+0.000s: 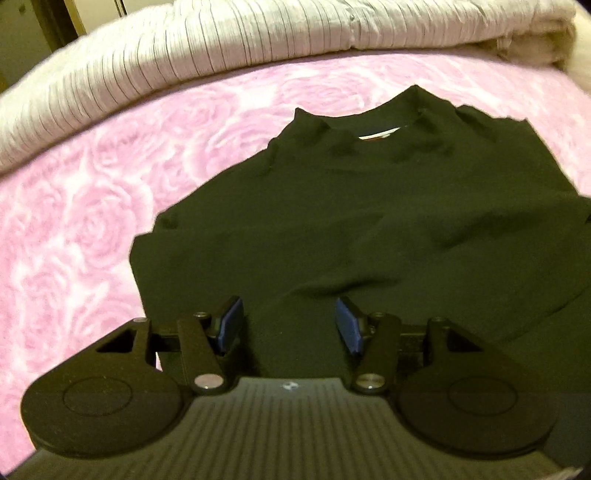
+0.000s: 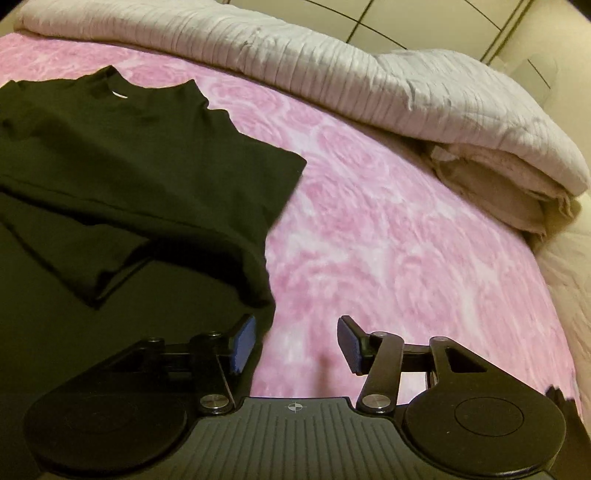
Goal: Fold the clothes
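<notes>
black cotton T-shirt [image 1: 369,221] collar far, sleeves folded in | your left gripper [image 1: 289,325] over it, nearer | right gripper [image 2: 297,345] off its right edge | both gape empty

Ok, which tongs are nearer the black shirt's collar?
Left. The left tongs hover over the shirt below its collar; the right tongs sit off its side edge.

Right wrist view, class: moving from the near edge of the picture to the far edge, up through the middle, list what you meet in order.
Right gripper, open → pink rose-patterned bedspread → pale ribbed quilt folded along the far side → panelled wall.
</notes>
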